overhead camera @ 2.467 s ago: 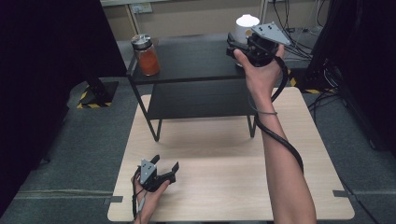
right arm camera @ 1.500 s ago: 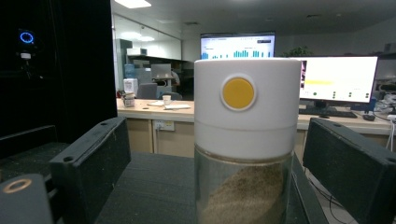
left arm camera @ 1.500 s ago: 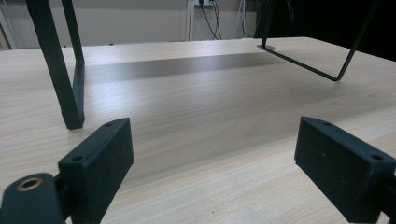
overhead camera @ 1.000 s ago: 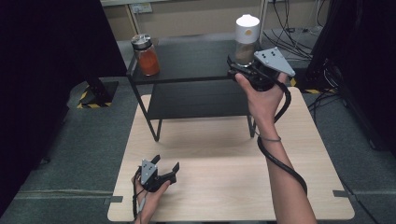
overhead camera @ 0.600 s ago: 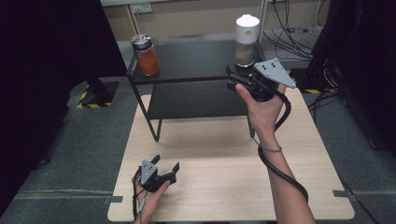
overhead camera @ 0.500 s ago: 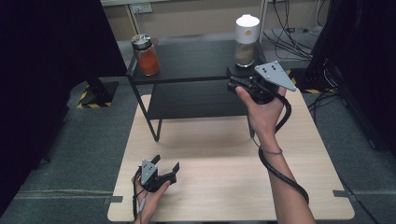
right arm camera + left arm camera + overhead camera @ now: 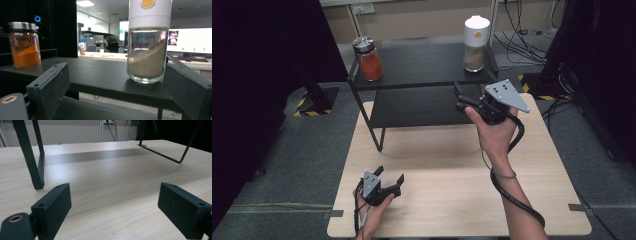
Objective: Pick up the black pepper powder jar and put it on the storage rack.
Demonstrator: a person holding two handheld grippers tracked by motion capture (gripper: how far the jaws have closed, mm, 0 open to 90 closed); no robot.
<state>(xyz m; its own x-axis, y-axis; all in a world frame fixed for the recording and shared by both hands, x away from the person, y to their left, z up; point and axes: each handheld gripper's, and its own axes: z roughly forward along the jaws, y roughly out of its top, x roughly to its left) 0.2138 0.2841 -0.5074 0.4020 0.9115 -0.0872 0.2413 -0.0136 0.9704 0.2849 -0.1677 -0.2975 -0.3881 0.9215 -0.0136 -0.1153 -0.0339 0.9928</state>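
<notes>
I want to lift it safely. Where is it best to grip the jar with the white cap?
Probably the clear glass body of the white-capped jar, below the cap. It stands upright on the top shelf, so the right gripper can come level from the front, jaws open either side.

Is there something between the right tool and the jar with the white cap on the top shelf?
Nothing visible. The right tool is open in front of the white-capped jar, which stands alone on the black shelf; the gap between them shows only bare shelf. The orange-filled jar stands far off to the side.
</notes>
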